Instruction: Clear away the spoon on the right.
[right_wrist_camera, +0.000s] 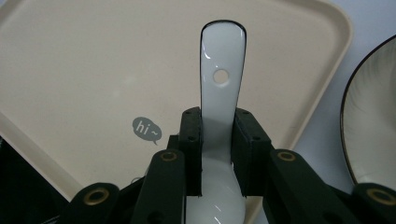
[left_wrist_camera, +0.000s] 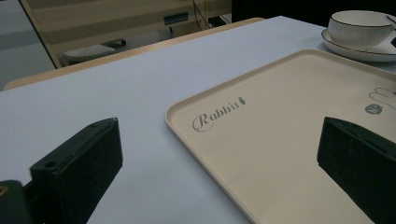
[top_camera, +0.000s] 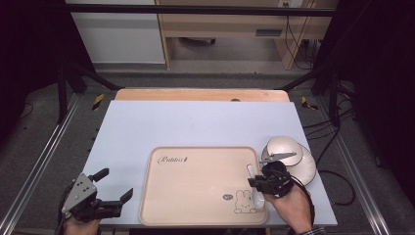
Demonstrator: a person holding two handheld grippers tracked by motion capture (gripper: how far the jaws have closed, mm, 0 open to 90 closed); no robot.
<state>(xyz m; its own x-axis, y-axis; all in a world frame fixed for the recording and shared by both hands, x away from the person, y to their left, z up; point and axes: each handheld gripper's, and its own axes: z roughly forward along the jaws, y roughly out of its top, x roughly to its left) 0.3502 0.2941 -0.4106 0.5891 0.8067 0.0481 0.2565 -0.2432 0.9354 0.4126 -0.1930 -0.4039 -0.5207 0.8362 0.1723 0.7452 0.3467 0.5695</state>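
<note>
Right gripper, at the tray's 3 o'clock edge, grasping a white spoon by the handle between both jaws. Bowl on its saucer just beyond at 2 o'clock. Left gripper, at 8 o'clock off the tray, jaws spread wide and empty above the pale blue mat.

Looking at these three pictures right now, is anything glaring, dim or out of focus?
High view: dark edges, evenly lit table. Right gripper view: bright glints on the glossy white spoon clamped in the right gripper, jaws sharp. Left gripper view: the open left gripper looks soft, the tray lettering crisp.
</note>
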